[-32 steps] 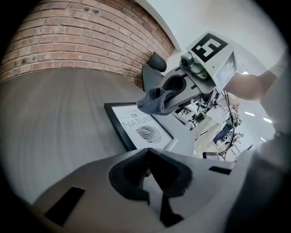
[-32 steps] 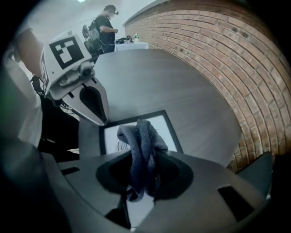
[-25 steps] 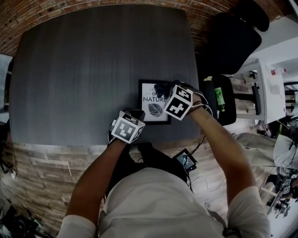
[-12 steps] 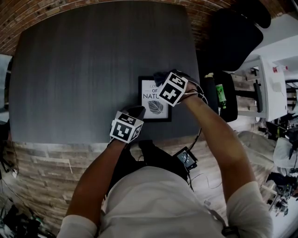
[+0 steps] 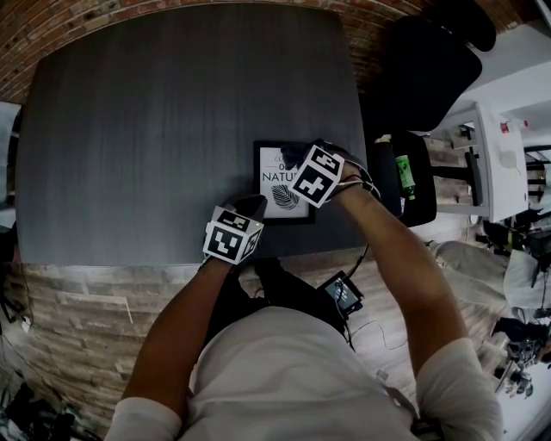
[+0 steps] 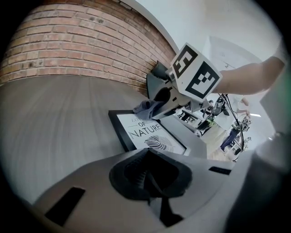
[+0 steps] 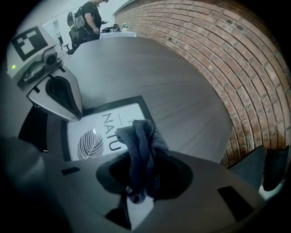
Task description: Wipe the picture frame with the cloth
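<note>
1. Orientation of the picture frame [image 5: 282,196]: it is laid flat on the dark table [image 5: 172,129], face up. Its long axis runs away from the person. The lettering and leaf print are read upright from the person's side.
2. The frame is placed right of the table's middle, close to the near edge.
3. A dark cloth [image 7: 141,145] is pinched in the right gripper [image 7: 142,179], whose jaws are closed on it. A bunched fold is pushed out ahead of the jaws. The cloth is held over the far part of the print, where some of the lettering is covered by it.
4. The left gripper [image 6: 148,175] is seen with its jaws drawn together and nothing between them. Its tip is set against the frame's near left corner.
5. Only a narrow strip of table is left between the frame's bottom side and the near edge. The table's right edge is also near, and a black chair [image 5: 430,69] is stood just beyond it.
6. Wide bare tabletop is left to the frame's left and on its far side, up to the brick wall [image 5: 86,26].
</note>
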Demonstrator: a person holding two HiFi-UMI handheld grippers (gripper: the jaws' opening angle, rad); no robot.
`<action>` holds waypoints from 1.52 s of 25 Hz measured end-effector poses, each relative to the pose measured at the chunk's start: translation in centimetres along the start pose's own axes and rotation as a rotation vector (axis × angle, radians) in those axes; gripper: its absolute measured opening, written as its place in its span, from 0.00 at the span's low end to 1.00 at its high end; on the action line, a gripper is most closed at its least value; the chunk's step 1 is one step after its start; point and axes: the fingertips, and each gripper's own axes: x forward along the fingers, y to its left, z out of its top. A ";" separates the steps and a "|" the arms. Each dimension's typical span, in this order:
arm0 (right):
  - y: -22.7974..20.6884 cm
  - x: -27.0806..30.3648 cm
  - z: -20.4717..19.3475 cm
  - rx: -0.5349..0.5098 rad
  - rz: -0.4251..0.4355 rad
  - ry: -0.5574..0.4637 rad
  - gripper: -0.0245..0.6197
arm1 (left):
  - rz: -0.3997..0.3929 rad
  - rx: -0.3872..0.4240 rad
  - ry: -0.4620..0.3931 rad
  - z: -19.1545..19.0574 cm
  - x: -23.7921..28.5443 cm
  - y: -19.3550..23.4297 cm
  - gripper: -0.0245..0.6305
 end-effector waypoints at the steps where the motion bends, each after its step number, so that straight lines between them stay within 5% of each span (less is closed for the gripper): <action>1: 0.3 0.0 -0.1 0.005 0.004 -0.001 0.21 | 0.004 0.003 -0.002 0.0 0.0 0.0 0.05; 21: 8.5 -2.6 -3.0 0.128 0.147 -0.047 0.21 | 0.028 0.005 -0.012 0.0 0.2 0.0 0.05; 38: 13.2 -3.6 -4.4 0.053 0.181 -0.012 0.21 | 0.063 0.011 -0.030 0.3 0.4 0.1 0.05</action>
